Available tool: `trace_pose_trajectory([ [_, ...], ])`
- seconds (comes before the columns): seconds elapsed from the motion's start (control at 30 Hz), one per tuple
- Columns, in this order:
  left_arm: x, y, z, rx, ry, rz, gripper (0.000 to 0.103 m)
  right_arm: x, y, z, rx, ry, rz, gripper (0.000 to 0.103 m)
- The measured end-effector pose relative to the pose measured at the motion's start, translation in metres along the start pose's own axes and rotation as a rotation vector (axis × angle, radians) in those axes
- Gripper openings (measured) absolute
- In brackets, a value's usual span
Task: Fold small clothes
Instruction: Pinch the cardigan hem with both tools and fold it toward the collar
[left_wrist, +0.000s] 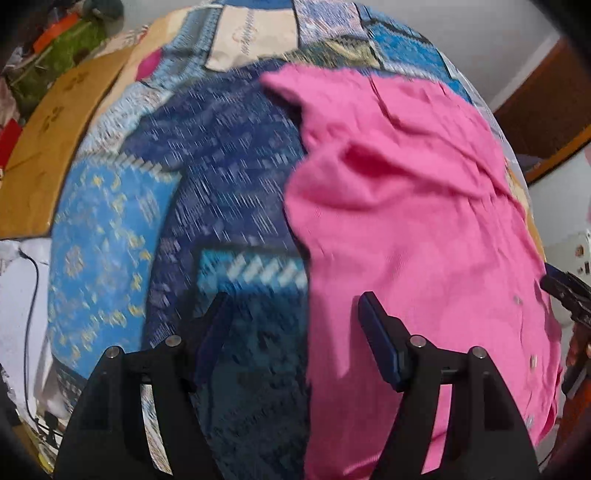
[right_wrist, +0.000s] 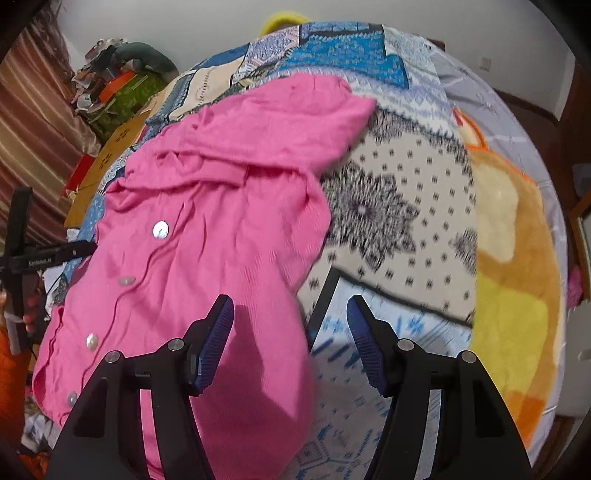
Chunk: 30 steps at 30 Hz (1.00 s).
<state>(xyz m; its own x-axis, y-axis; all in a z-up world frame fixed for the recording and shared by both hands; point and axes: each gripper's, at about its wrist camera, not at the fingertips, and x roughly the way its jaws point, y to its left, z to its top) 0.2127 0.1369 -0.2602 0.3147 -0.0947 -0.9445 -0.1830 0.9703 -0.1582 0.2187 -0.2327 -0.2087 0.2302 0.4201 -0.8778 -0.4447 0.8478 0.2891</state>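
A pink shirt (right_wrist: 207, 206) lies crumpled on the patchwork quilt (right_wrist: 399, 229) of a bed, its buttons (right_wrist: 160, 229) facing up. The left hand-held gripper (left_wrist: 295, 314) hangs above the shirt's edge and the blue quilt, jaws wide with nothing between them. The right hand-held gripper (right_wrist: 290, 314) hovers over the shirt's other edge, jaws likewise apart and empty.

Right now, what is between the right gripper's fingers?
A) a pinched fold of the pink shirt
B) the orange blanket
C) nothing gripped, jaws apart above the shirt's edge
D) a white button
C: the right gripper stands open, its pads clear of the pink shirt lying on the patchwork bedspread below.
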Motion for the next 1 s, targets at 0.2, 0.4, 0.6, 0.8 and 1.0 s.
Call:
trace_pose_trajectory([
  [0.2,-0.004,-0.004,-0.009,-0.021,0.001,-0.090,0.070,0.004,0.005,-0.005,-0.015,-0.001,0.014,0.062],
  [0.4,-0.004,-0.026,-0.009,0.027,-0.020,-0.140,0.045,0.008,0.022,-0.005,-0.099,-0.016,0.015,0.045],
  [0.6,-0.003,-0.041,0.002,0.064,-0.034,-0.159,0.007,0.011,0.032,0.006,-0.175,-0.020,0.052,0.006],
  [0.8,-0.008,-0.046,0.020,0.083,-0.108,-0.105,0.005,-0.001,0.037,0.032,-0.207,-0.125,0.020,0.005],
  [1.0,-0.037,-0.045,0.054,0.081,-0.236,-0.081,0.004,-0.020,0.027,0.072,-0.151,-0.242,0.023,0.005],
])
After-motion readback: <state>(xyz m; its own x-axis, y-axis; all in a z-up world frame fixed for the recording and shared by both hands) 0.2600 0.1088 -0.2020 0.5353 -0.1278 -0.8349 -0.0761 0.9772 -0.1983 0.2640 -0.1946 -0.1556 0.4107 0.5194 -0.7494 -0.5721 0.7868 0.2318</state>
